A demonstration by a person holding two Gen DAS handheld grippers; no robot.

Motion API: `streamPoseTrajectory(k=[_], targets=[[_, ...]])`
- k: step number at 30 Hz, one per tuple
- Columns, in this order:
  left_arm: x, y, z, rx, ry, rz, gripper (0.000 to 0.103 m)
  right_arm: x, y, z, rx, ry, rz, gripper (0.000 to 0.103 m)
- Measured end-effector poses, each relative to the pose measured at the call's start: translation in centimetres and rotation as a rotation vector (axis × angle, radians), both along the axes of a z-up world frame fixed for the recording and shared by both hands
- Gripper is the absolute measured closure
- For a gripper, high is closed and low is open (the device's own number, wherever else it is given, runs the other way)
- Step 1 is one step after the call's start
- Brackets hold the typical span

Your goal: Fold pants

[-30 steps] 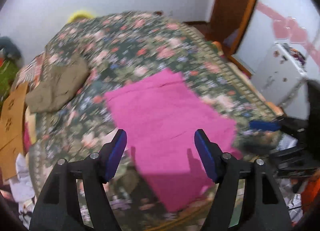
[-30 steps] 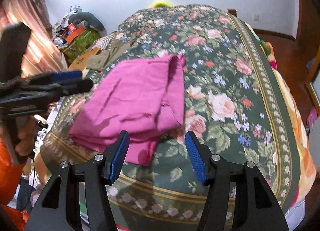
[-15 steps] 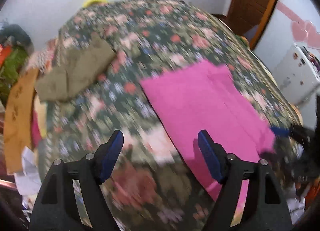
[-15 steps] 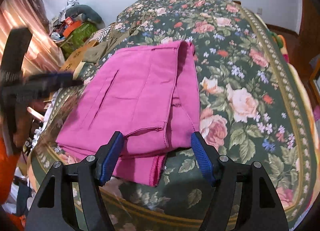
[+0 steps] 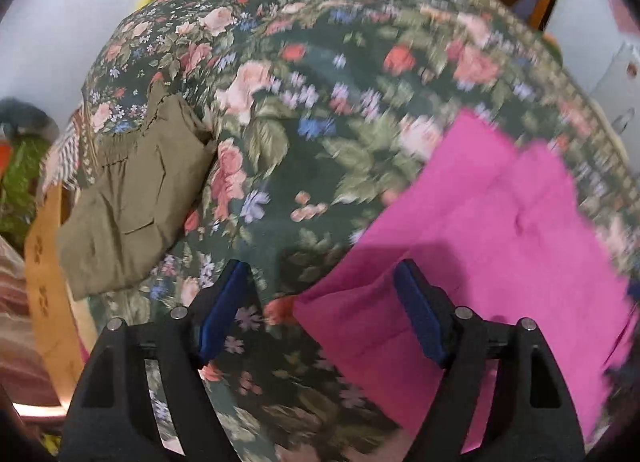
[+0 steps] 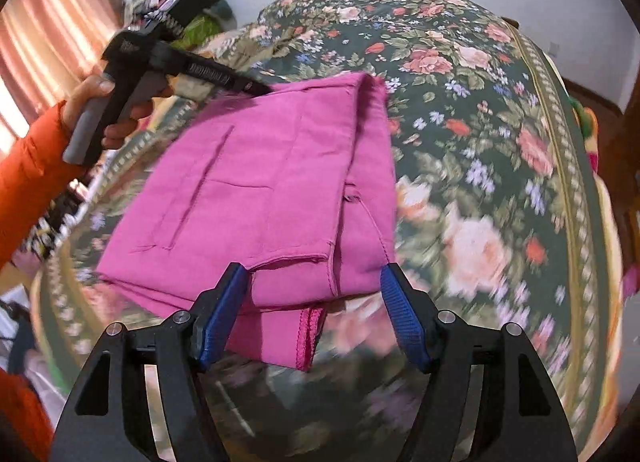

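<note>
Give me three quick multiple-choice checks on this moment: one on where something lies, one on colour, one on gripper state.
1. Where do the olive pants lie relative to the pink pants in the left wrist view?
A. On top of them
B. Apart, to the left on the bedspread
C. On the floor

2. What colour are the pads of the right gripper?
A. Blue
B. Red
C. Yellow

3. What state is the left gripper in?
A. Shut on the pink pants
B. Shut on nothing
C. Open

Answers:
1. B, floral bedspread shows between the two garments.
2. A, both inner pads are blue.
3. C, its fingers stand wide apart with nothing clamped.
</note>
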State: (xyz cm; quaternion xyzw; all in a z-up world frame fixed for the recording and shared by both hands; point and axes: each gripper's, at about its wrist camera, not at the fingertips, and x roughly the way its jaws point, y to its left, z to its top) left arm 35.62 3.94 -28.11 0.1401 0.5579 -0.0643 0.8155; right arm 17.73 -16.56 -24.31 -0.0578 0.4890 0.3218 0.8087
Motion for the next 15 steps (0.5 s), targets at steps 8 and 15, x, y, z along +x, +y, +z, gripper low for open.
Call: streamPoseTrajectory(k=[8,15], targets=[[-3.5,5.0,0.0,-0.065,-0.034,0.074,0.014,6.0,-1.2,-0.9,-0.032,-0.003,0.025,0.029],[-9.0,7.3,0.5,-0.25,0.003,0.19,0.014,10.8,-1.2,-1.2,-0.064,-0.056,-0.07,0.03]])
